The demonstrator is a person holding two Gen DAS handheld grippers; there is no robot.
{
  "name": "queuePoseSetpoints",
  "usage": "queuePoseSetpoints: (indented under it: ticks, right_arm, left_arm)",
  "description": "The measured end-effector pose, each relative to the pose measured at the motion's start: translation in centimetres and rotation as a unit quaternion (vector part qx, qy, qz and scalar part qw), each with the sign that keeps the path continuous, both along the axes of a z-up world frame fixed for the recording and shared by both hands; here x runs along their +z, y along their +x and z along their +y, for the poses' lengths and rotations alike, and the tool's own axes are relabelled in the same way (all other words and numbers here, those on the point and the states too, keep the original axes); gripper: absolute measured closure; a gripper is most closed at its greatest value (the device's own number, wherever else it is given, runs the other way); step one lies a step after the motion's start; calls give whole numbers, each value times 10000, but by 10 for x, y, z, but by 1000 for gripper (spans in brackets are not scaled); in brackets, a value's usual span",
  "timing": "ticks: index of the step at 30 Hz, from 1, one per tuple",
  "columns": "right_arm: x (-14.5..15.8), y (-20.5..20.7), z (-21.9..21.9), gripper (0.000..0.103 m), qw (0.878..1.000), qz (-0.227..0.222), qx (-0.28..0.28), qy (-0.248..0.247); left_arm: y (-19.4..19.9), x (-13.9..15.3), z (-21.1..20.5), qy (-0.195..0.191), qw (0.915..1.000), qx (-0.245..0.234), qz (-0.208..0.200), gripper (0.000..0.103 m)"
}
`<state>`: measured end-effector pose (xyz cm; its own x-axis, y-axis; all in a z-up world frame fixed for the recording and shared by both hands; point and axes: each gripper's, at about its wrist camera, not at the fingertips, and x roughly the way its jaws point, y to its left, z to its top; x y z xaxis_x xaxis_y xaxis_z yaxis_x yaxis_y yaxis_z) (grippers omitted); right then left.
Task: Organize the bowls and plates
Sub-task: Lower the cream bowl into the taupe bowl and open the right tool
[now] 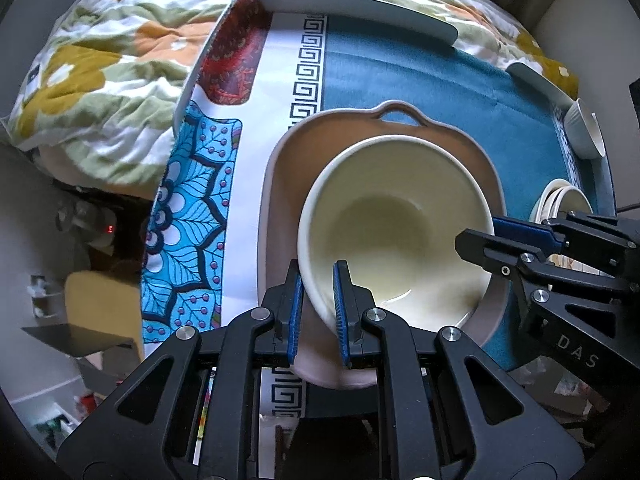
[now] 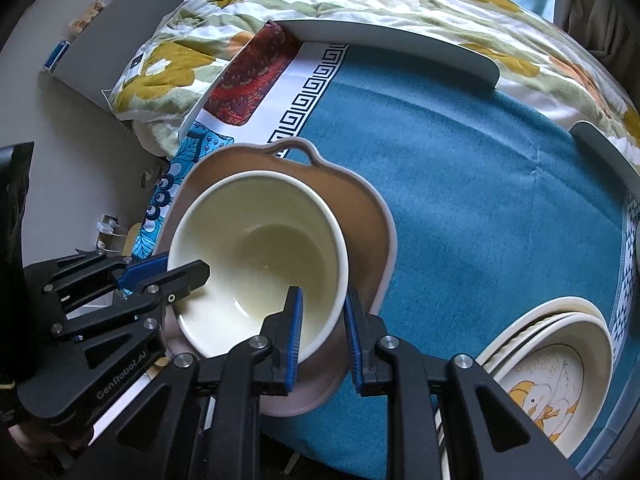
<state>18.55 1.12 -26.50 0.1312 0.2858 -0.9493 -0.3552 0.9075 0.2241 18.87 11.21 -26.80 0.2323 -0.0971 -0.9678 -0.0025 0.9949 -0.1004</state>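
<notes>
The left hand-held gripper (image 1: 318,312) straddles the near-left rim of the cream bowl (image 1: 396,224), one pad inside, one outside, pinching it. The bowl sits tilted in a pinkish handled dish (image 1: 288,184) on the teal-clothed worktop (image 1: 440,80). The right hand-held gripper (image 2: 322,332) straddles the bowl's right rim likewise. Stacked plates (image 2: 560,344) lie rightmost.

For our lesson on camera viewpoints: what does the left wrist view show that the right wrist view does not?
Only the left wrist view shows a small ribbed white bowl at the table's far right edge. Only the right wrist view shows the duck picture inside the stacked plates. Both show the cream bowl sitting in the handled pink dish, its rim straddled by the left claw and right claw.
</notes>
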Motion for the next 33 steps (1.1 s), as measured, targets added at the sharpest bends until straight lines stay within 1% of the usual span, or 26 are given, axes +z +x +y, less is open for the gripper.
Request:
queuePoseSetpoints:
  ticks: [5,6,15,18,22,25,26,27,28,29,30,31,32,33]
  right_arm:
    - [3,-2,-4,84,10000,-26,-67,63]
    - [5,-2,-5,84,9999,-51,-77,76]
    - [10,-8,-6,84,9998,-118,-116,107]
    - [26,-13,-12,84,9992,-271,-223,213]
    - [60,-23,-33,84,9964,-610,-447,373]
    - [87,-36,-63,84,9907,-897,-828,600]
    - [96,-41,-74,84,9880,-1001,-980,657]
    - [106,-47,-89,84,9839,-1139,-1184,698]
    - [113,-52,-99,84,9812,-1230,-1310,700]
    - [122,-58,-115,80,9767,-1376,-1525,619]
    - [128,-62,-125,64,9739,-1458,-1658,526]
    - [134,-69,-139,51,9696,-1566,-1836,399]
    - [139,-73,-153,18,9655,-1643,-1997,307]
    - [143,-77,-164,4,9613,-1715,-2141,256]
  left_arm:
    - [-2,5,1,39,10000,3,-91,91]
    - [-2,6,0,50,9999,-5,-103,89]
    - [-8,15,1,49,9998,-13,-176,89]
    - [-13,29,-1,-19,9996,-78,-286,89]
    - [-19,67,-11,-57,9973,-267,-674,89]
    - [-21,103,-29,-147,9918,-545,-1151,88]
    - [-20,112,-36,-167,9896,-638,-1282,84]
    - [-19,123,-45,-254,9862,-764,-1448,64]
    - [-17,129,-51,-325,9841,-830,-1539,24]
    - [-15,138,-61,-433,9801,-914,-1705,6]
    - [-14,147,-72,-575,9741,-988,-1949,0]
    - [-14,152,-79,-681,9707,-1060,-2046,0]
    - [-10,157,-92,-851,9670,-1209,-2076,0]
    - [-5,159,-104,-930,9655,-1316,-2045,0]
